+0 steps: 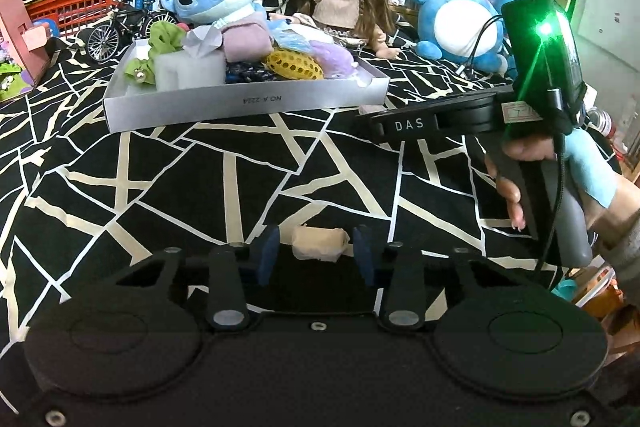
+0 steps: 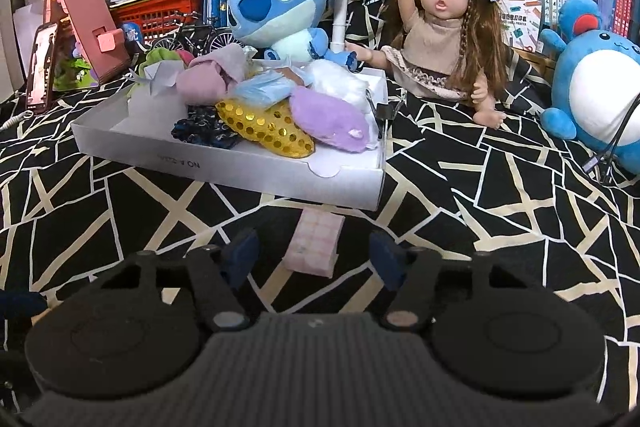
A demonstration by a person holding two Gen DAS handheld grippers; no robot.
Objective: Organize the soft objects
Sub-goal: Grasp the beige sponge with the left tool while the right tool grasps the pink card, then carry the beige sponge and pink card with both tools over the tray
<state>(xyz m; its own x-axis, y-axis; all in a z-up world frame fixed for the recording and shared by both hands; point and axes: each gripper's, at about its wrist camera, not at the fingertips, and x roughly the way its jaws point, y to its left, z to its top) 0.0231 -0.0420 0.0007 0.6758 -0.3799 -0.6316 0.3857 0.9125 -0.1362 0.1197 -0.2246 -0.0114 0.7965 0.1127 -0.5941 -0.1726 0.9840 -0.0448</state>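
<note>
**Two soft pieces, one at each gripper**

Item: small beige cloth wad [image 1: 319, 243], lying on the black-and-cream patterned bedspread [image 1: 224, 179], long axis crosswise, directly between the left gripper [image 1: 316, 247] pads, jaws narrowed onto it.

Item: pale pink checked foam block [image 2: 314, 241], long axis pointing at the white cardboard tray [image 2: 240, 167], just short of its near edge. Right gripper [image 2: 316, 253] half open, straddling it, pads clear.
</note>
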